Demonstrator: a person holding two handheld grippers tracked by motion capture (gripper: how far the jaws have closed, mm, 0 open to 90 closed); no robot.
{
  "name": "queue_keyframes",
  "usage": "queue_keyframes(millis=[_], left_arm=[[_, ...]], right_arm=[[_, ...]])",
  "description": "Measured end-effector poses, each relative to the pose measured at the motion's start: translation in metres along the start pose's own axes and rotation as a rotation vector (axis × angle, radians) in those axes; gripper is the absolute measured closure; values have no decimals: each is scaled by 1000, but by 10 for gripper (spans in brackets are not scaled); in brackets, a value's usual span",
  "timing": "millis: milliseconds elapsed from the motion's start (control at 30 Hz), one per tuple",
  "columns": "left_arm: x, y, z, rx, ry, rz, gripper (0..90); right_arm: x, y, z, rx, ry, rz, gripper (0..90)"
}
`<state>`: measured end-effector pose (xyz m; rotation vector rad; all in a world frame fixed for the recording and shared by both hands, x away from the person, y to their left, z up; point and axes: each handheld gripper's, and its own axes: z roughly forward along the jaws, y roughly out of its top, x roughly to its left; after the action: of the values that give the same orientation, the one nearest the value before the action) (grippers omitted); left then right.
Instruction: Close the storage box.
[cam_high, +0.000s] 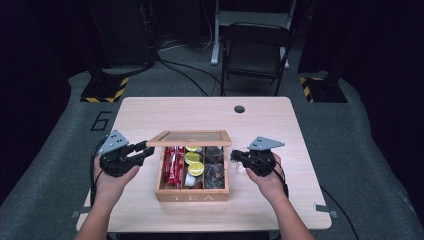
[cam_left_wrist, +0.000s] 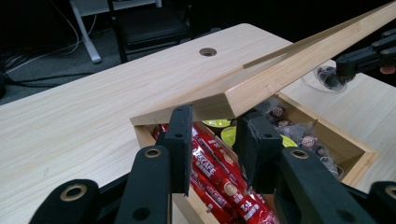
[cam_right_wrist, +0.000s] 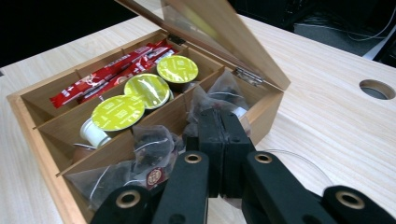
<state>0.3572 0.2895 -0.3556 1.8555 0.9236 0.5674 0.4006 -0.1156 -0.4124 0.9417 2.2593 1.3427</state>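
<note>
A: High view first — where does the lid (cam_high: 192, 138) sit against the two grippers?

B: The wooden box (cam_high: 192, 195) stands mid-surface (cam_high: 260, 120), marked TEA on its near wall. Its glazed lid is hinged along the far edge and half raised. The lid's long axis runs across, left to right, and its left corner lies right at the tips of the left gripper (cam_high: 142, 149).

A: Is that gripper grasping the lid?

B: In the left gripper view the left gripper (cam_left_wrist: 219, 137) has its jaws parted, just under the lid's (cam_left_wrist: 289, 74) near corner, the wood above and between them. Whether they touch it, I cannot tell. It looks more like propping than pinching.

A: And the other one?

B: The right gripper (cam_high: 239, 156) sits beside the box's right wall. In its own view the right gripper (cam_right_wrist: 219, 135) has jaws clenched, pads together, with a thin clear thing under them that is too faint to name.

A: So which moves the lid?

B: I judge the left; it is at the free corner, lid swinging up and away.
</note>
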Motion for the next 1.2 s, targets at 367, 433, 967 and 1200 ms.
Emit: queue_keyframes(millis=[367, 433, 967, 1200], left_arm=[[0, -1, 0, 4, -2, 2, 669], [0, -1, 0, 4, -1, 2, 668], [0, -1, 0, 3, -2, 2, 668], [0, -1, 0, 3, -2, 2, 668]], right_arm=[[-12, -2, -2, -6, -32, 22, 896], [-15, -3, -3, -3, -33, 19, 896], [-22, -11, 1, 25, -53, 44, 895], [-22, -13, 4, 44, -59, 38, 880]])
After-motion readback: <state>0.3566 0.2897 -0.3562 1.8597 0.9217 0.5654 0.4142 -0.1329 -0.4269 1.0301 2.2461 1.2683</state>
